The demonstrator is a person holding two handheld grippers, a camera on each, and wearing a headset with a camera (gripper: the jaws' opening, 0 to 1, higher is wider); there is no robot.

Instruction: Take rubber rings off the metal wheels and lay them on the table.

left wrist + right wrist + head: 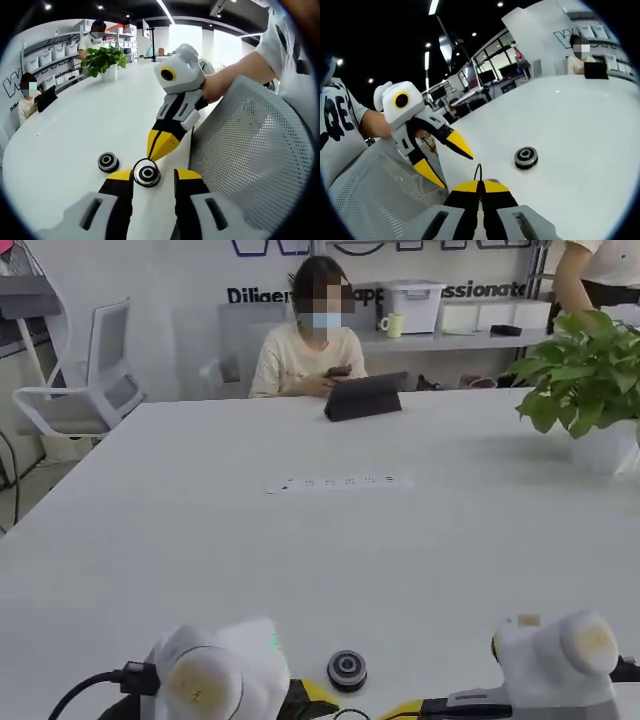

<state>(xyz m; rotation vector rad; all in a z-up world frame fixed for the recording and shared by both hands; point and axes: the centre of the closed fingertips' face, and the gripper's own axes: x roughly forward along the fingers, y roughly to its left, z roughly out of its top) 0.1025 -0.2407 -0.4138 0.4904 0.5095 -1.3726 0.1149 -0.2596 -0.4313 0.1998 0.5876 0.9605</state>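
Rubber ring point(479, 172) is pinched in my closed right gripper point(481, 183), at the near wheel point(146, 174) sitting inside my left gripper point(154, 175), jaws apart. Farther out, the second wheel point(108, 161) waits on the table point(75, 125); I'd say barely started.

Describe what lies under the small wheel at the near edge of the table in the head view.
The wheel lies flat on the bare white table, and nothing else shows beneath it. Its underside and the spot where it touches the table are covered by the wheel itself.
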